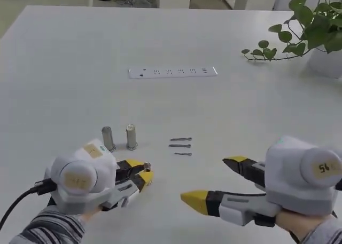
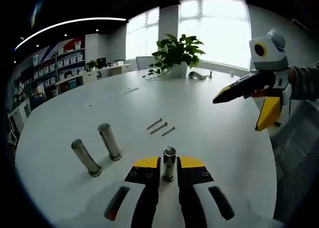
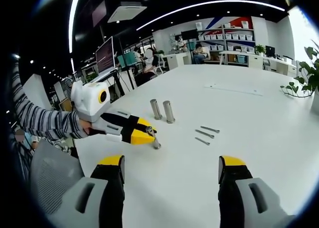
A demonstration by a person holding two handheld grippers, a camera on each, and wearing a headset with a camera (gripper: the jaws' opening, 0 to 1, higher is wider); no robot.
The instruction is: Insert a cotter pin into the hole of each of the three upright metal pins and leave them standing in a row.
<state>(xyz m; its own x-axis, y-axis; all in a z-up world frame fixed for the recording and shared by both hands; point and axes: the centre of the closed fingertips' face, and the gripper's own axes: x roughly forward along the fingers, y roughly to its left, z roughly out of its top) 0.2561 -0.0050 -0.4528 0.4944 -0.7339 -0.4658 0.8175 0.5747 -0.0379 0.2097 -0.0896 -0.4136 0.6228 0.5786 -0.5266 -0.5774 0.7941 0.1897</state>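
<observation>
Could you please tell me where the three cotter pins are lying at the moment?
In the head view, the cotter pins lie side by side on the table, just right of the two free-standing metal pins.

White housings (image 1: 80, 177), yellow-tipped black jaws, striped sleeve (image 1: 51, 227), black cable (image 1: 20, 200)

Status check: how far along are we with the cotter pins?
Done: nothing is inserted yet. All three cotter pins lie loose on the table. The two standing pins are upright side by side.
In hand: the left gripper is shut on the third metal pin. The right gripper is open and empty.
Left: all three insertions, then the row.
</observation>
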